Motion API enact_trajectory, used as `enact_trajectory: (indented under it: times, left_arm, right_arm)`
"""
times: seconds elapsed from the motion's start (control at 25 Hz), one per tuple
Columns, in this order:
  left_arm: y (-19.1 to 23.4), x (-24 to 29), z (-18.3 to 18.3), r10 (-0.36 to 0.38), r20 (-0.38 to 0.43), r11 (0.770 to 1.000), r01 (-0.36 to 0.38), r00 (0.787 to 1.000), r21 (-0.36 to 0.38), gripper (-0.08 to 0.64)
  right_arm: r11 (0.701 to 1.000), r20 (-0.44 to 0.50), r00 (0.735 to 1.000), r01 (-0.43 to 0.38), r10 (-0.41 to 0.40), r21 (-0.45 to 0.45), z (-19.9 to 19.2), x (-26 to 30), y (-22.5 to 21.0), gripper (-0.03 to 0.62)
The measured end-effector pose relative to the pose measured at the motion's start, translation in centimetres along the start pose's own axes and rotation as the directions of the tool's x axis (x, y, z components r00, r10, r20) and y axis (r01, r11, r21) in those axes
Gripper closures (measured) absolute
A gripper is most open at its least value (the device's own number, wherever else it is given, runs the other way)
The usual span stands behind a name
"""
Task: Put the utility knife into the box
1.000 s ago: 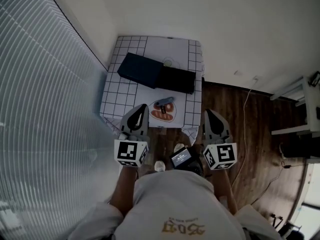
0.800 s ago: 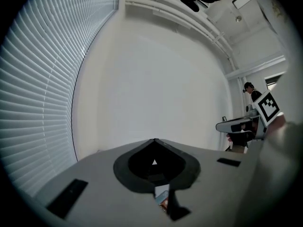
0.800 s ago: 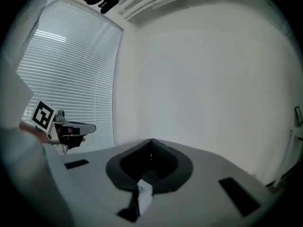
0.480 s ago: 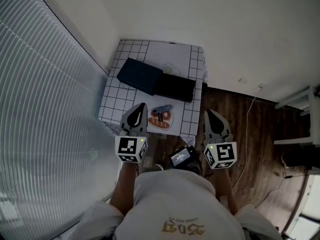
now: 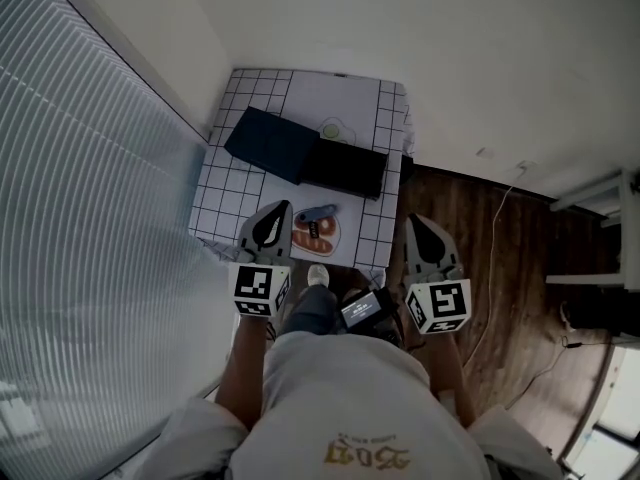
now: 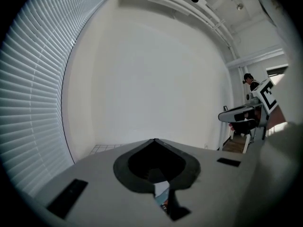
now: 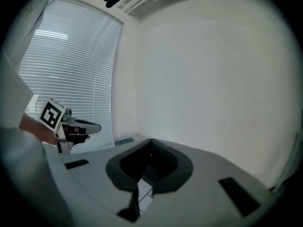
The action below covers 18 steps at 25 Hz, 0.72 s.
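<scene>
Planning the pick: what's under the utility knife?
The grey-blue utility knife lies on the far rim of an oval plate with orange-brown print, on the checked tablecloth. What the knife covers is hidden.

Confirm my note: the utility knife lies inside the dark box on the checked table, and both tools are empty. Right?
Wrong on the knife. The head view shows the utility knife on the orange oval mat in front of the dark box, not inside it. The left tool and right tool are indeed empty.
</scene>
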State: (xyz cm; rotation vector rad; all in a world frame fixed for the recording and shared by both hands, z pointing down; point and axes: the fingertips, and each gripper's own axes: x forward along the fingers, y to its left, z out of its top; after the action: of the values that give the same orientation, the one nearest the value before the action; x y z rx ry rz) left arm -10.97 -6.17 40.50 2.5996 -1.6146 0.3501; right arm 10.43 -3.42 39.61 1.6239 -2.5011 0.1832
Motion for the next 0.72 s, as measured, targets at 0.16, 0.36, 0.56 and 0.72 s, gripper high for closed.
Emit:
enact_trajectory:
  times: [0.16,0.36,0.56,0.72]
  left_arm:
    - [0.0,1.2,-0.9,-0.024,-0.01,1.0,0.024,1.0,0.007,0.554]
    - [0.3,2.8,-2.4,-0.055,-0.047,0.998,0.056,0.997,0.018,0.554]
    - [0.4,4.5,-3.6,-0.083,-0.09,0.996,0.086,0.993,0.03,0.554]
    - [0.2,5.5,-4.9,-0.112,-0.123,0.991,0.12,0.986,0.062,0.553]
  right_arm:
    - [1.0,-0.028,1.0,0.004,-0.004,-0.009,-0.8,1.1,-0.5,0.584]
    - [1.0,-0.061,0.998,0.019,-0.019,-0.009,-2.0,2.5,-1.2,0.584]
    - [1.0,-0.101,0.994,0.027,-0.028,-0.01,-3.5,4.0,-1.8,0.584]
    - [0.999,-0.138,0.99,0.006,-0.012,-0.047,-5.0,5.0,-1.2,0.584]
